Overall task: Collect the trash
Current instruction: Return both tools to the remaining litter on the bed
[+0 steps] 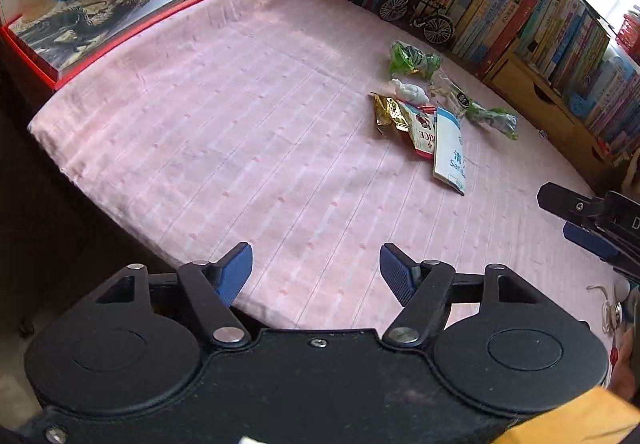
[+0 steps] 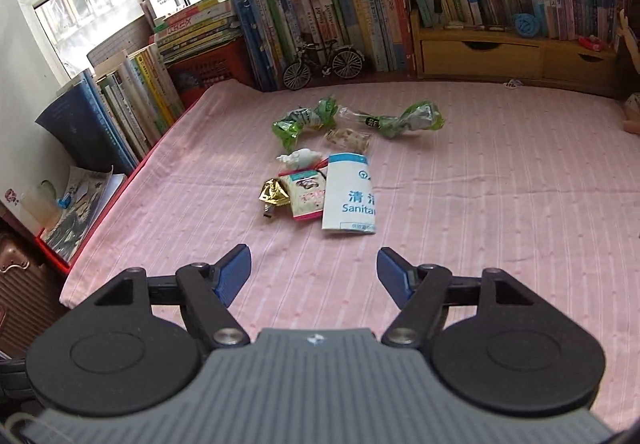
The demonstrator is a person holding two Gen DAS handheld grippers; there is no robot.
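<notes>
Trash (image 2: 332, 171) on pink cloth (image 2: 480, 224), beyond both gaping, empty tongs (image 2: 314, 276).

The cloth (image 2: 460, 211) is pale pink with fine lighter stripes and small pink dots. On it lie two crumpled green wrappers (image 2: 304, 121), a gold foil packet (image 2: 274, 192), a pink-edged packet (image 2: 306, 197), something small and white (image 2: 300, 158), perhaps tissue, and a white bag (image 2: 349, 195) with blue print. The gripper pads (image 2: 234, 276) are blue.

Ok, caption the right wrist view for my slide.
Open right gripper hovers over a pink cloth facing scattered wrappers and a white sanitary bag.
</notes>
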